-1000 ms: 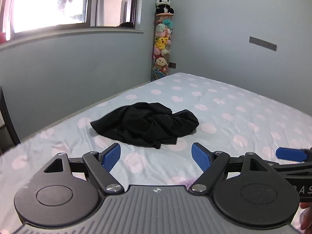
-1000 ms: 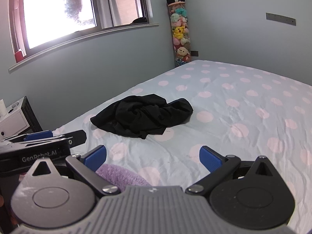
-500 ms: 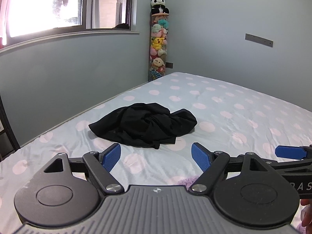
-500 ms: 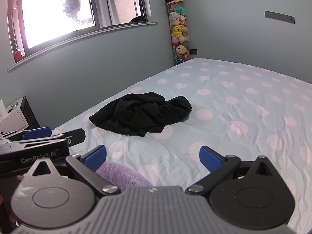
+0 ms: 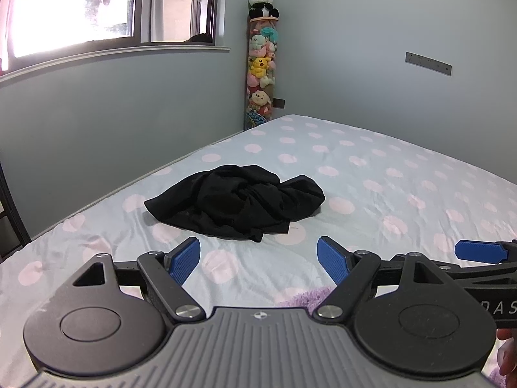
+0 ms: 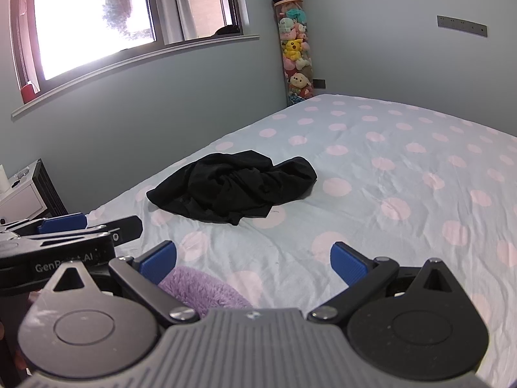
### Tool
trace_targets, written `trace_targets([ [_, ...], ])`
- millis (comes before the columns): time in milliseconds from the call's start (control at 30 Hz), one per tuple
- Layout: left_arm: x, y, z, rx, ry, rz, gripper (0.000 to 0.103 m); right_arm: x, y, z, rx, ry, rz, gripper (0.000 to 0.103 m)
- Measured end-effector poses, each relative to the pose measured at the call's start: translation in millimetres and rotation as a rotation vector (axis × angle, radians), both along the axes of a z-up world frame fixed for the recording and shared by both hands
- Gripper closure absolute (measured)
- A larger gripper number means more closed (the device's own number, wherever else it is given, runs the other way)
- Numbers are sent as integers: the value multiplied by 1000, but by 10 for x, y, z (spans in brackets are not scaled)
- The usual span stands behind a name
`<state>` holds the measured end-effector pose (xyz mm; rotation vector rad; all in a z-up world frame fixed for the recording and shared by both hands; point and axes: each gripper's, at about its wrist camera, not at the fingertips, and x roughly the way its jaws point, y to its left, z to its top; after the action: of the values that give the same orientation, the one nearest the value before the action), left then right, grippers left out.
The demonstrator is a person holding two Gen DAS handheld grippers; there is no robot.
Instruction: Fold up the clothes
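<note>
Black garment [image 5: 239, 202] crumpled in a twisted heap on the polka-dot bedsheet [image 5: 404, 177], toward the window-side edge of the bed, with sleeves and hems knotted into the bulk so that no clean corner shows. Left gripper [image 5: 258, 258] held low over the sheet, short of the garment and aimed at its near hem, blue pads spread wide with nothing between them; probably readied that way to take an edge. Right gripper [image 6: 253, 260] likewise spread and empty, just to the right of its partner and also facing the garment from the near side; its blue fingertip visible at the right edge of the left view. Both well apart from the cloth, none of it touched. Judging by the heap, unfolded work entirely ahead: first a spreading-out, then the folds. Purple fuzzy fabric [image 6: 200, 286] lying on the sheet below the grippers, nearer than the garment, perhaps another piece waiting its turn; low enough not to block a straight reach, though liable to snag on a low pass. Beyond the garment, a tall clear tube of plush toys [image 5: 260, 74] in the corner, topped by a panda [image 5: 262, 1]; a window [image 6: 97, 16] on the wall to the garment's left, and a white bedside unit [image 6: 19, 194] beside the bed. Open sheet to the garment's right, roomy enough for laying it flat.
</note>
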<state>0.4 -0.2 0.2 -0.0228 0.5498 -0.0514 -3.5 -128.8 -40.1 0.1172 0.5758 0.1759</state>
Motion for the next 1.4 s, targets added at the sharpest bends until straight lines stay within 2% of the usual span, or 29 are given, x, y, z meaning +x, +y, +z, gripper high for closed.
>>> trace_targets([
  [367, 2, 5, -15, -3, 2, -4, 24, 2, -13, 19, -1, 4, 2, 1],
  [933, 7, 62, -31, -69, 9, -31, 24, -34, -26, 60, 16, -22, -4, 1],
  [1400, 24, 49, -31, -68, 30, -31, 24, -22, -28, 58, 15, -20, -4, 1],
])
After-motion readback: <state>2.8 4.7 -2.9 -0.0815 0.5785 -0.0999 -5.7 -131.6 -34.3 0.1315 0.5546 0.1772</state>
